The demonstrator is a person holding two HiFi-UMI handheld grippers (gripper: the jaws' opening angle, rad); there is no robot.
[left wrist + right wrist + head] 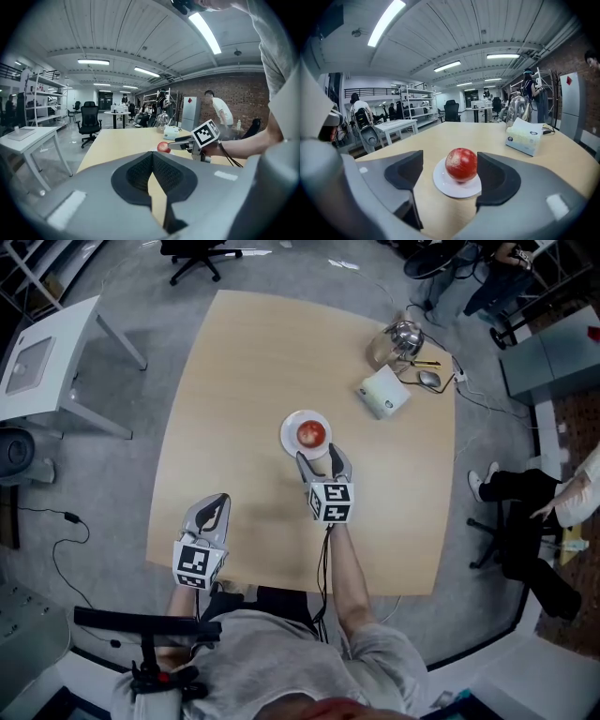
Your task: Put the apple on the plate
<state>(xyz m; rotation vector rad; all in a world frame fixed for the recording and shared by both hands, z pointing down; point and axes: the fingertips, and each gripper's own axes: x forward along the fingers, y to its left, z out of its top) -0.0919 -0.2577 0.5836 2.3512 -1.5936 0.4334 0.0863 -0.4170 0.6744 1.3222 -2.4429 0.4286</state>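
Already the apple (pixel 461 164) sits on the plate (pixel 449 188), a small white one near the middle of the surface (pixel 234 371), so the placing looks done and what counts now is how you come away from it. The fruit is round, so it has no long axis to mind; it could roll if nudged. It lies straight ahead of your right hand-held gripper (pixel 319 457), along the line of its jaws. They are spread wide and grip nothing. The apple stands in the gap between them, nearer the right-hand jaw as that gripper's view shows it. Whether that jaw touches the skin you cannot tell from here; the other jaw is plainly apart from it. From the head view the tips reach the plate's near rim. I judge that a draw straight back toward your body, with the jaws kept wide, clears it best, since a drift to your left would bring the near jaw against the fruit. Your left hand-held gripper (pixel 218 502) is well apart, by the near left edge of the surface, its jaws closed together on nothing. The apple lies ahead and to its right, so your right hand is much the nearer.
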